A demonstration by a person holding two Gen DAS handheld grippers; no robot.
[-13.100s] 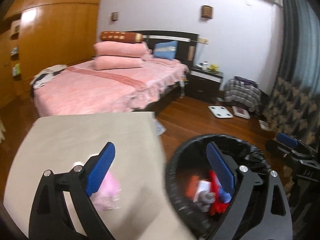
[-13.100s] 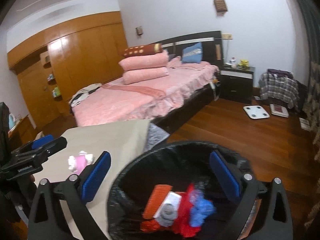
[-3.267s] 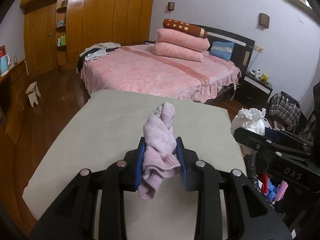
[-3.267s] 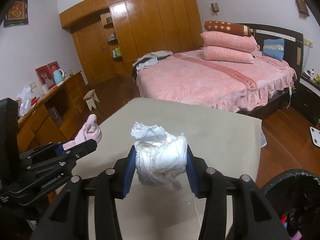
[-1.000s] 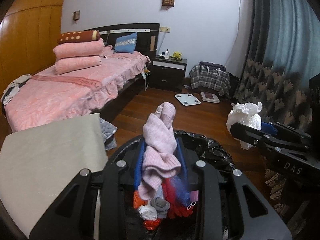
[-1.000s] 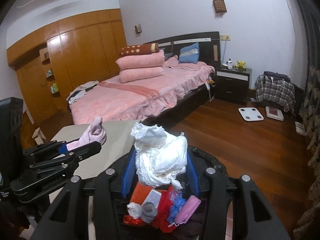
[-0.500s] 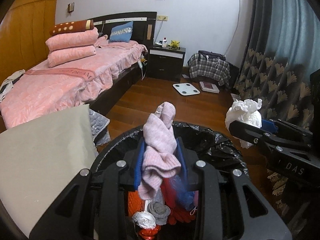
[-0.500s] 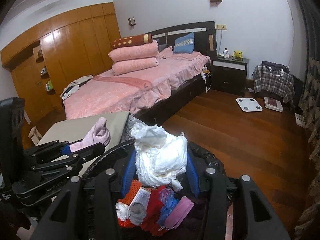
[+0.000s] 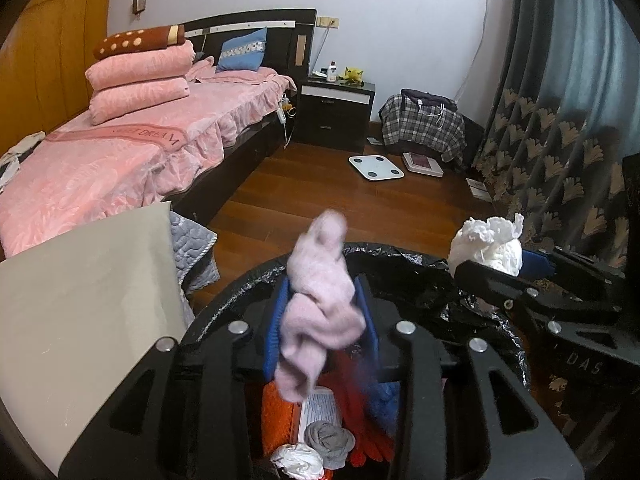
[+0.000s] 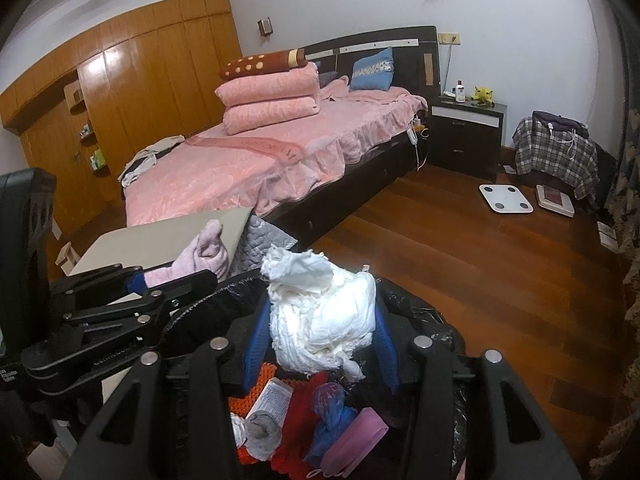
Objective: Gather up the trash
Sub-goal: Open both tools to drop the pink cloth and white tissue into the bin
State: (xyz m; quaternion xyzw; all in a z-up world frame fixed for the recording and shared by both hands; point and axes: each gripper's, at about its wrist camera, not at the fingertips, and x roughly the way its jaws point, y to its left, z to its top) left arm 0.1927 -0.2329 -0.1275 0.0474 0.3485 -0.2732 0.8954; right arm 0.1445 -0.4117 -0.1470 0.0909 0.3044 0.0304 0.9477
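Note:
My left gripper [image 9: 322, 316] hangs over the black-lined trash bin [image 9: 404, 258]. Its jaws have parted a little around a blurred pink knitted sock [image 9: 320, 312], which sags between them. My right gripper [image 10: 320, 332] is shut on a crumpled white tissue wad [image 10: 320, 320] and holds it over the same bin [image 10: 424, 312]. The bin holds several pieces of trash: an orange cloth [image 9: 276, 416], a grey sock [image 9: 328, 440], red fabric [image 10: 296, 412], blue plastic [image 10: 332, 420] and a pink mask [image 10: 356, 440]. The left gripper with the pink sock [image 10: 200, 256] shows in the right wrist view; the right gripper with the tissue [image 9: 488, 244] shows in the left wrist view.
A beige table [image 9: 80, 300] stands left of the bin. A pink bed [image 9: 120, 148] lies behind it. A black nightstand [image 9: 336, 108], a plaid-covered chair [image 9: 424, 124] and two floor scales [image 9: 376, 166] stand on the wooden floor. Patterned curtains [image 9: 560, 140] hang at right.
Both grippers have come lower over the bin. The left jaws have opened slightly and the pink sock has gone blurred and slumped lower between them. The right gripper still holds the tissue.

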